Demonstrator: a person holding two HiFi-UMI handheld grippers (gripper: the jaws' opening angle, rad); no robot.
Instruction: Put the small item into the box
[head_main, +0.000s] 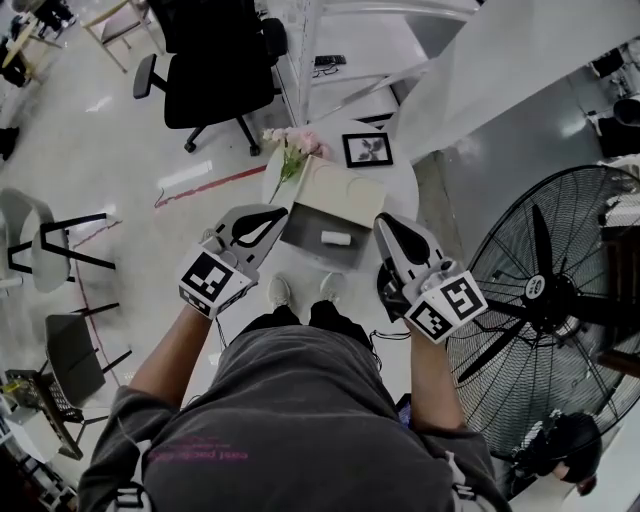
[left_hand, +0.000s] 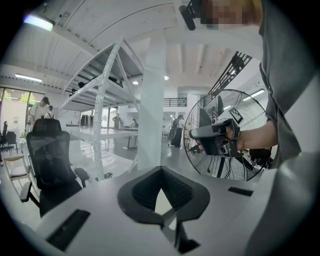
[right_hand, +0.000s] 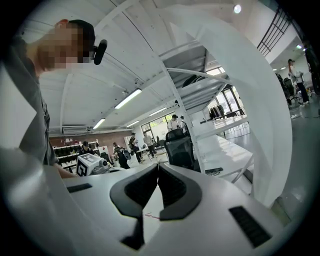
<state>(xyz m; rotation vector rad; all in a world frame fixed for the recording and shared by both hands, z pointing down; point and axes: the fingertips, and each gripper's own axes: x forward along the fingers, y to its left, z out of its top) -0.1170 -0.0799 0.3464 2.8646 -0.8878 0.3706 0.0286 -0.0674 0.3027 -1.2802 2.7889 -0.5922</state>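
head view: i'm seeing the small white item (head_main: 335, 238) apparently lying in the box (head_main: 350, 190); left gripper (head_main: 280, 212) and right gripper (head_main: 382, 220) are flanking the box, jaws together, empty.

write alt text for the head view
Looking steeply down, a person holds the left gripper and right gripper, both shut and empty, either side of an open box on a small round white table, with a small white item lying in it. Pink flowers and a framed picture sit behind it; a large fan stands at right.
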